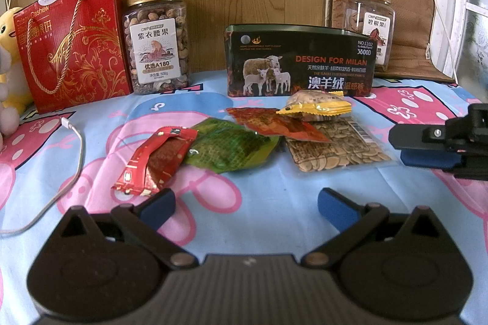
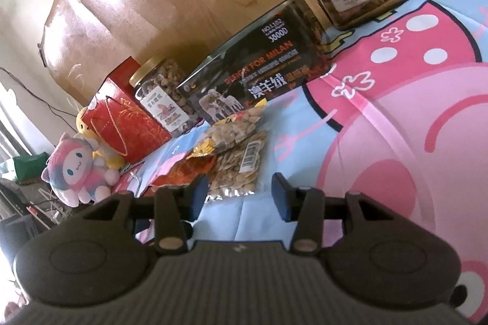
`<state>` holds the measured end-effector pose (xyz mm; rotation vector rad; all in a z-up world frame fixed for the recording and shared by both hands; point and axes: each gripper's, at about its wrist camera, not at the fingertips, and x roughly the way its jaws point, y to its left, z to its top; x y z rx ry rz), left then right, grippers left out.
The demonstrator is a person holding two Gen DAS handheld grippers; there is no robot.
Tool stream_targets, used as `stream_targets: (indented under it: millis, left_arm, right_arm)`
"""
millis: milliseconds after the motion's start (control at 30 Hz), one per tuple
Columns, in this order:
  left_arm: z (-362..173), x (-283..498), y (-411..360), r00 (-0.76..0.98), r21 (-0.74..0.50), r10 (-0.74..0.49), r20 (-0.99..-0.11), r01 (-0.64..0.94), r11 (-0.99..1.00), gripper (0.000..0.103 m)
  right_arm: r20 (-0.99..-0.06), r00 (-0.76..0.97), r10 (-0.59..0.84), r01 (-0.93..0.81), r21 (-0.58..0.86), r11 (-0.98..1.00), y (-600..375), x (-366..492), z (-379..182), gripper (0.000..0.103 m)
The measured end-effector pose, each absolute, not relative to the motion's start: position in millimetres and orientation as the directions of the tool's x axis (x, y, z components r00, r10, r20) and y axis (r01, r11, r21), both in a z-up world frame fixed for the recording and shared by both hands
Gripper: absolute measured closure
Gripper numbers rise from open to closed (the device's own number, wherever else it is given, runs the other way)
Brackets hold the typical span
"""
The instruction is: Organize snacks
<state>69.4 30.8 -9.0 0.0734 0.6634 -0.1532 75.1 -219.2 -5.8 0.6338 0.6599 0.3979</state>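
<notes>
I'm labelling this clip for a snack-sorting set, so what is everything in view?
snack packets: five, red, green, orange-red, yellow-edged, clear with seeds; loose cluster mid-cloth
dark tin: one, black-green with sheep picture; behind the packets
cashew jar: one, clear with gold lid; left of the tin
pecan jar: one, clear with gold lid; behind the tin's right end
gift box: one, red and gold; far left
plush toys: two, pink-blue and yellow; beside the gift box
cable: one, white; left on cloth
cloth: one, blue and pink cartoon print; underneath everything
left gripper: open, empty
right gripper: open, empty
</notes>
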Motion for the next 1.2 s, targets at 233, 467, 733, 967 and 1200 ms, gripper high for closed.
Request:
stream_targets:
  millis: [233,467,733,967,1200]
  left_arm:
    - [-9.1,69.6,30.9,0.777,0.019,-0.118,-0.618,0.164,0.986,0.0]
    - [-9.2,69.5,30.9,0.778,0.019,-0.118,-0.617,0.164,0.986,0.0]
    - [-9.2,69.5,30.9,0.778,0.019,-0.118,-0.617,0.164,0.986,0.0]
    - [-9.1,69.5,30.9,0.778,0.019,-0.118,-0.618,0.164,0.986,0.0]
    - [-9.3,69.4,30.8,0.778,0.019,-0.117,-0.617,0.164,0.986,0.0]
  right_arm:
    - [-0.436,0.73,0.526,-0.15,0.649,0.746,-219.4,72.3,-4.9,0.053]
    - [-0.425,0.729,0.537,-0.156,0.661,0.734,-220.9,71.8,-5.5,0.053]
    - [-0.408,0.728,0.551,-0.157,0.683,0.713,-224.5,71.4,-6.8,0.053]
    - [-0.402,0.727,0.557,-0.154,0.694,0.703,-225.7,72.4,-7.5,0.052]
    - [-0.406,0.725,0.556,-0.155,0.69,0.707,-224.6,72.8,-7.2,0.051]
